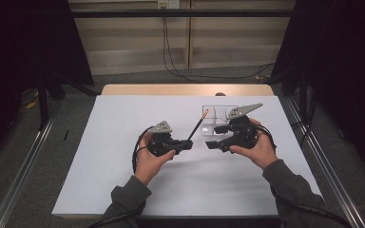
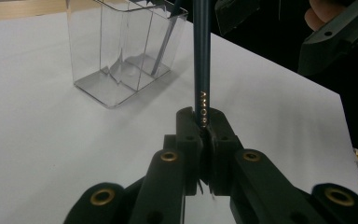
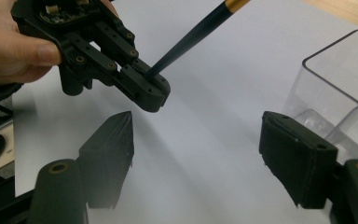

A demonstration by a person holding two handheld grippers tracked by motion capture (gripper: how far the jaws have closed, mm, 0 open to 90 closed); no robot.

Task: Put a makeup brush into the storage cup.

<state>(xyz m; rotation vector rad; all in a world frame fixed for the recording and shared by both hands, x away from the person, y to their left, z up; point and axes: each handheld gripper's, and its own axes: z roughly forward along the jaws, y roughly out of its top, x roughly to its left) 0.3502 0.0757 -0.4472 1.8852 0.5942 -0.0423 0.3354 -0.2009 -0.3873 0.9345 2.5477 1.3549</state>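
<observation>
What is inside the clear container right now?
The clear container looks empty: its bare floor and a divider wall show through the sides. The pencil is outside it, clamped in the left gripper. The container's far corners are cut off from view.

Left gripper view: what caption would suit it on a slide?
The left gripper clamps a dark pencil upright, a clear plastic holder standing beyond it on the white table.

Dim room, dark at both sides of the high view; white table point(image 1: 123, 180) lit evenly from above, soft faint shadows. Gripper views slightly soft, near jaws blurred, mild glare on the clear container point(image 2: 121, 56).
</observation>
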